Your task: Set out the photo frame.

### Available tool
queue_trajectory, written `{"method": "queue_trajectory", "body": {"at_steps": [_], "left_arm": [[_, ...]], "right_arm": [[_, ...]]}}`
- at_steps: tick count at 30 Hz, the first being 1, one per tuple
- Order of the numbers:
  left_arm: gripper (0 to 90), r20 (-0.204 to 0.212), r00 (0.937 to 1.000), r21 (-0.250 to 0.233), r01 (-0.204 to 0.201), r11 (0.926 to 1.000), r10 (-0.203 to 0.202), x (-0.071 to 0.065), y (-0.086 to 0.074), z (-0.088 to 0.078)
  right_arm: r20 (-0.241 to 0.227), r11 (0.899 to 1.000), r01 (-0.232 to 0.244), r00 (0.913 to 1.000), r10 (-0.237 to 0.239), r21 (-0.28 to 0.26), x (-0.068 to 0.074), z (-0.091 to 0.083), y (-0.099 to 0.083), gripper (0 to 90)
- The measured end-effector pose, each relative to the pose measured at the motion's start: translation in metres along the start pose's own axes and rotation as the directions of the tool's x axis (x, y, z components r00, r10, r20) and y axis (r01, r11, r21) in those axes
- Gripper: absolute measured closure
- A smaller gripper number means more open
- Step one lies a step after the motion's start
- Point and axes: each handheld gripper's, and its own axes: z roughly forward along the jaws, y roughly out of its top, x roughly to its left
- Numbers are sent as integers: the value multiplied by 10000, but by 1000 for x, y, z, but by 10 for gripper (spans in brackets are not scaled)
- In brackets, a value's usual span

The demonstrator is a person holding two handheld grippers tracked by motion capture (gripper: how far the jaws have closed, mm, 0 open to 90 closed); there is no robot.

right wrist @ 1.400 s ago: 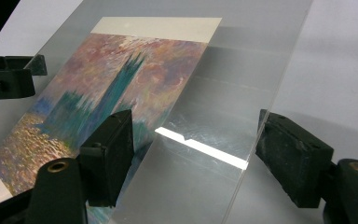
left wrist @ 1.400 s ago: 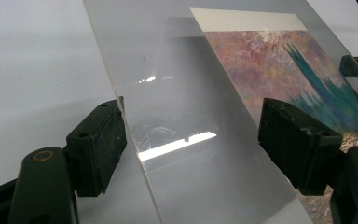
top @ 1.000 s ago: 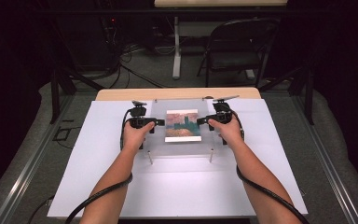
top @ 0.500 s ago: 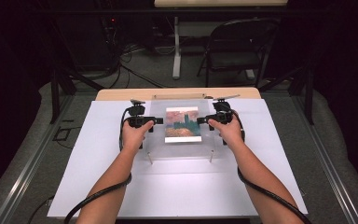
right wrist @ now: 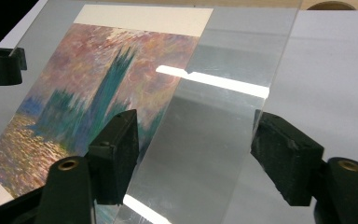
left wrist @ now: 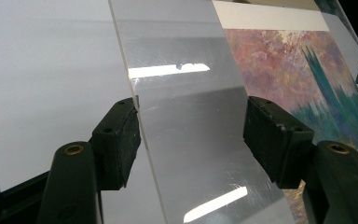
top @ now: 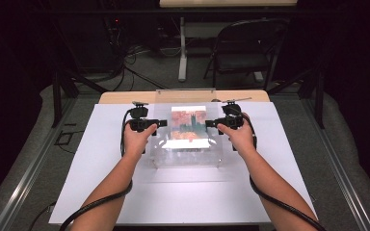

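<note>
A clear acrylic cover (top: 188, 156) hangs tilted over a painted print (top: 189, 127) of towers in pink and teal. My left gripper (top: 163, 123) grips its left side and my right gripper (top: 209, 123) its right side. In the left gripper view the cover's side strip (left wrist: 186, 93) spans the gap between the pads (left wrist: 121, 140), with the print (left wrist: 303, 79) beyond. The right gripper view has the same strip (right wrist: 223, 107) between its pads (right wrist: 279, 154) and the print (right wrist: 93, 93) to the left. Both pairs of jaws have just been closing on the cover.
Everything rests on a white board (top: 101, 168) laid over a wooden table (top: 125, 97). Two short standoffs (top: 233, 147) stand beside the cover. A folding chair (top: 243, 53) and cables lie on the floor beyond the table. Dark floor lies on both sides.
Both hands have risen a little and the clear cover has come up with them, now tilted and looming larger over the print.
</note>
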Motion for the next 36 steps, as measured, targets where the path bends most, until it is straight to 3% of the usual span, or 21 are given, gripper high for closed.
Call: {"method": "queue_trajectory", "body": {"at_steps": [22,36], "left_arm": [[472,235,9977,-846,-615,9945,637,-10,-9,-34],[509,190,9929,-1125,-1150,9870,1179,-19,-16,-55]], "right_arm": [[223,9931,1073,9941,-1064,-464,17,-31,-2,377],[513,9809,1690,9850,-1647,-964,31,-49,-10,396]]}}
